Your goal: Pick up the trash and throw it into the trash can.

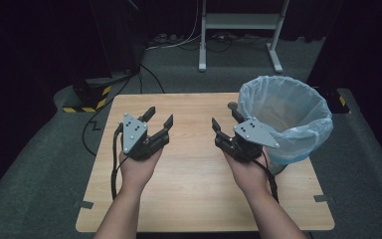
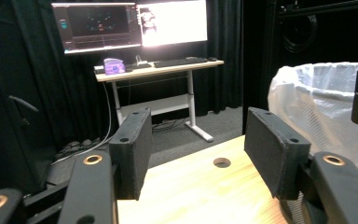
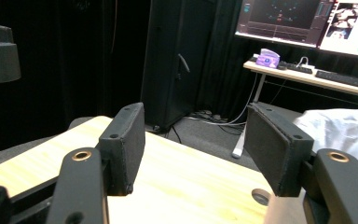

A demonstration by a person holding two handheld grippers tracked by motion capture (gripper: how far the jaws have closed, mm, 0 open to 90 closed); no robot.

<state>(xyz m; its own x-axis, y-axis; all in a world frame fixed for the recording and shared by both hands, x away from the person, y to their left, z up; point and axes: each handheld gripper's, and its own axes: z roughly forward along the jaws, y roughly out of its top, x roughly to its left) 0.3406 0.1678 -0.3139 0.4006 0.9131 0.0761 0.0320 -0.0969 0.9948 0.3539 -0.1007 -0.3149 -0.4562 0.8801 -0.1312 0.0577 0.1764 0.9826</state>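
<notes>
Both grippers hover over the bare bench [image 1: 194, 169], left gripper [image 1: 157, 118] and right gripper [image 1: 227, 118] with fingers spread and pinching nothing, the lined bin [image 1: 298, 130] just beside the right one (best kept clear of its bag).

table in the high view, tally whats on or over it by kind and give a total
hand-held gripper: 2, the left hand-held gripper and the right hand-held gripper, both open with nothing between the jaws
bin with a pale blue liner: 1, at the right far corner of the table
hole in the tabletop: 1
total: 4
</notes>
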